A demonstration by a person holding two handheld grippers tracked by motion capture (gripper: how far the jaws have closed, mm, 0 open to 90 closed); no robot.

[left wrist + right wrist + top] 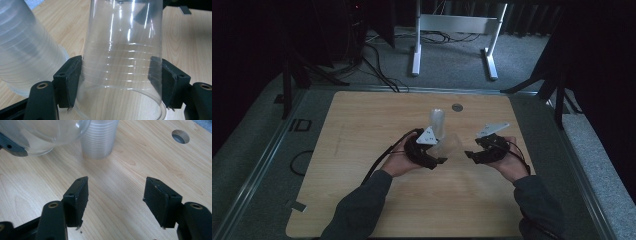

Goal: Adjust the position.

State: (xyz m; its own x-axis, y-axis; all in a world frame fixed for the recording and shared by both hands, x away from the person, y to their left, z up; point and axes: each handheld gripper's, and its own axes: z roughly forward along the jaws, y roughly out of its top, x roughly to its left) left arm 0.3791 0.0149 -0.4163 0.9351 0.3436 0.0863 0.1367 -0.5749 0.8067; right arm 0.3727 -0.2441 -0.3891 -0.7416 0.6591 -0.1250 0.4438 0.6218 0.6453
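The clear plastic cup (122,65) sits clamped between the two black jaws of the left gripper (120,82), which press on its ribbed wall from either side near the rim; in the high view the cup (451,145) is held tilted just above the middle of the wooden table (362,150), pointing toward the right gripper (472,155). Just behind it stands a stack of clear cups (437,122), upright on the table and close beside the held cup. The person's left hand (399,162) wraps the left gripper from below, forearm angled in from the bottom edge. The right hand (512,162) cradles its gripper opposite, jaws wide apart with nothing between them, aimed at the cup from a short way off. A round hole (456,107) lies farther back in the tabletop.
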